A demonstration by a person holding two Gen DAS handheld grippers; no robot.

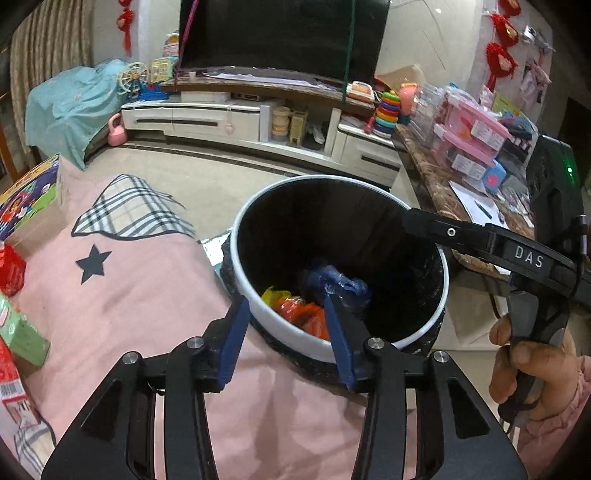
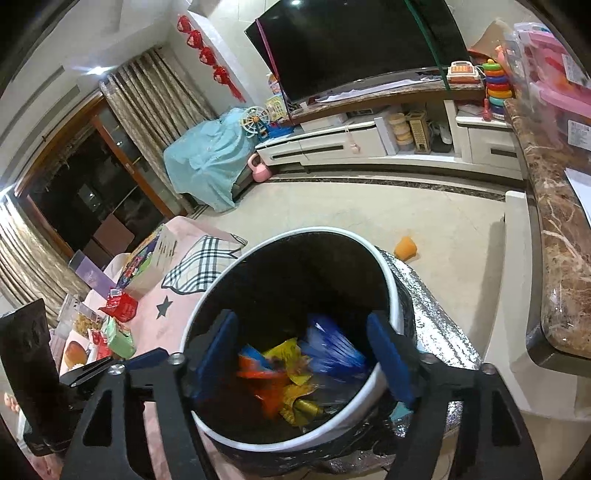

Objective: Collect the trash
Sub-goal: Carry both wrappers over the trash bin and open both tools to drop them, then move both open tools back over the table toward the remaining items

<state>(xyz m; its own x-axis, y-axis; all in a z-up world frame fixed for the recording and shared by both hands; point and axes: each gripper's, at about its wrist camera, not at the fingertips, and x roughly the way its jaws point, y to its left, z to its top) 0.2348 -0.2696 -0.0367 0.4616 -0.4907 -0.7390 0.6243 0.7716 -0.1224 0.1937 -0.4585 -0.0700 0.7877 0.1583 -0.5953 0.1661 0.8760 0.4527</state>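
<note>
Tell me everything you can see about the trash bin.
The trash bin is round with a white rim and a dark, glossy inside. It stands upright beside the pink cloth, with silvery foil against its outer side. Blue, orange and yellow wrappers lie at the bottom. Both claws hover open over its mouth.

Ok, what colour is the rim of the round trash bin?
White rim around the round black-lined trash bin, clearest in the right wrist view.

floor (image 2: 424,221): pale tile | TV (image 1: 284,33) above white cabinet (image 1: 207,120) | curtains (image 2: 147,96) drawn | marble counter (image 2: 554,206) right
</note>
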